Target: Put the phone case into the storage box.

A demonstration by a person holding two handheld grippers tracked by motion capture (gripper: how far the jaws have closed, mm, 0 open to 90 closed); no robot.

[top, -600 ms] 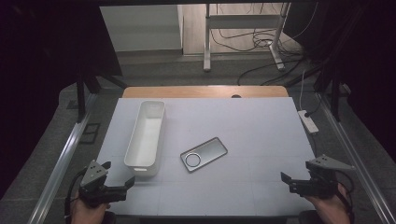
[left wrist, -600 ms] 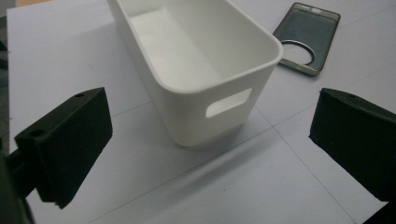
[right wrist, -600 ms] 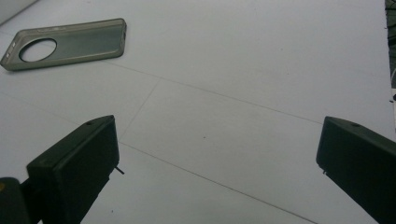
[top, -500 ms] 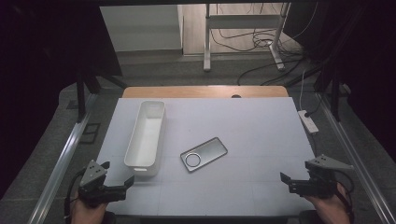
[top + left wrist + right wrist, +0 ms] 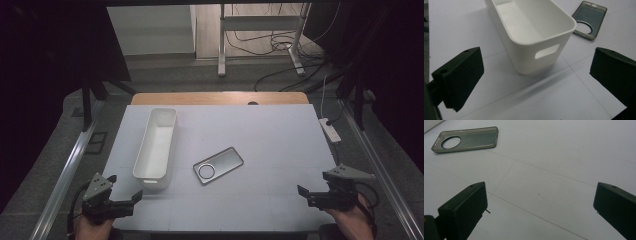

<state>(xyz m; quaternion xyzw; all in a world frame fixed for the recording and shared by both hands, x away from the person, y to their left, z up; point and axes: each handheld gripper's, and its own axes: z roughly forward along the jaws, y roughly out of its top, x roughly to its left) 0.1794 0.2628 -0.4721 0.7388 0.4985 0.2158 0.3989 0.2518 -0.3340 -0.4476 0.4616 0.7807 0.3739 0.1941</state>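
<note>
Both grippers, left gripper [image 5: 125, 199] and right gripper [image 5: 306, 192], gape wide, holding nothing; long white plastic bin [image 5: 534, 32] and smoky translucent phone case [image 5: 465, 139] sit untouched, case's corner cropped.

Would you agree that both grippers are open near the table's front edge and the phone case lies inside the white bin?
Not quite: the phone case lies flat on the table beside the white bin, as the high view shows. Both the left gripper and right gripper are open near the front edge.

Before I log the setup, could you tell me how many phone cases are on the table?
1. The single grey phone case lies flat near the middle of the white table, just right of the white bin, camera ring toward the person. Nothing appears hidden.
</note>
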